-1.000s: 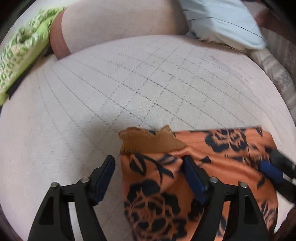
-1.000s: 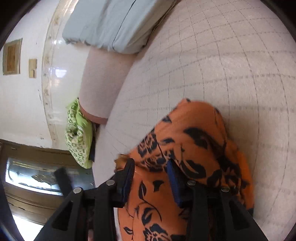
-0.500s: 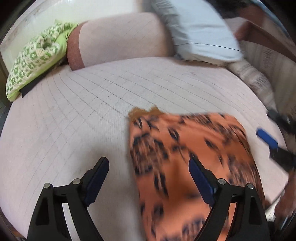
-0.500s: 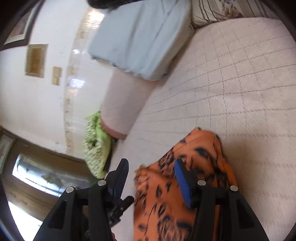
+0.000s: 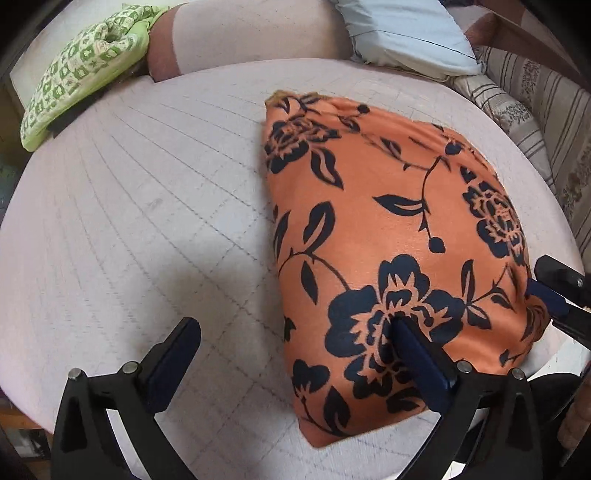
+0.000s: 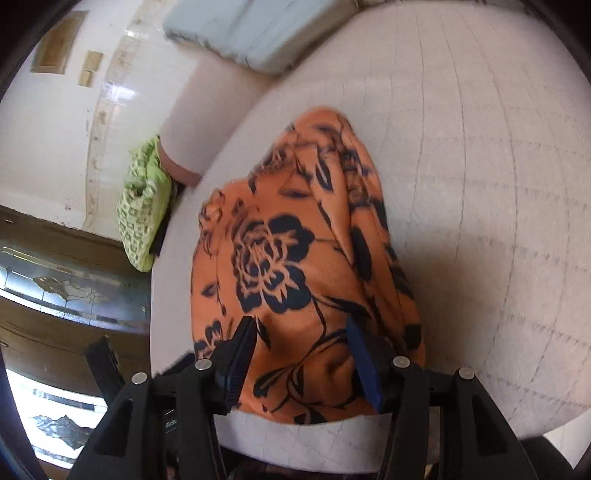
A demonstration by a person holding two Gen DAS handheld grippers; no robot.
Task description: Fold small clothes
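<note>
- Left wrist view: pale quilted cushion surface (image 5: 147, 221); green patterned cloth (image 5: 81, 70) at far left edge, light blue pillow (image 5: 402, 33) at the back, striped upholstery (image 5: 535, 122) to the right.
- Orange floral garment (image 5: 388, 236) lying folded on the right half of the surface.
- Left gripper (image 5: 295, 350) spread wide; one pad over the garment's near part, the other over bare cushion.
- Right gripper (image 5: 554, 291) at the garment's right edge.
- Right wrist view: same cushion (image 6: 480, 166), white wall (image 6: 44, 129) and dark wood cabinet (image 6: 66, 266) to the left.
- Garment (image 6: 295, 240) directly ahead, slightly blurred.
- Right gripper (image 6: 301, 354) fingers apart, straddling the garment's near edge, not pinched shut.

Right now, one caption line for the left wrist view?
Open left gripper over the near edge of an orange floral garment lying on a quilted bed.
</note>
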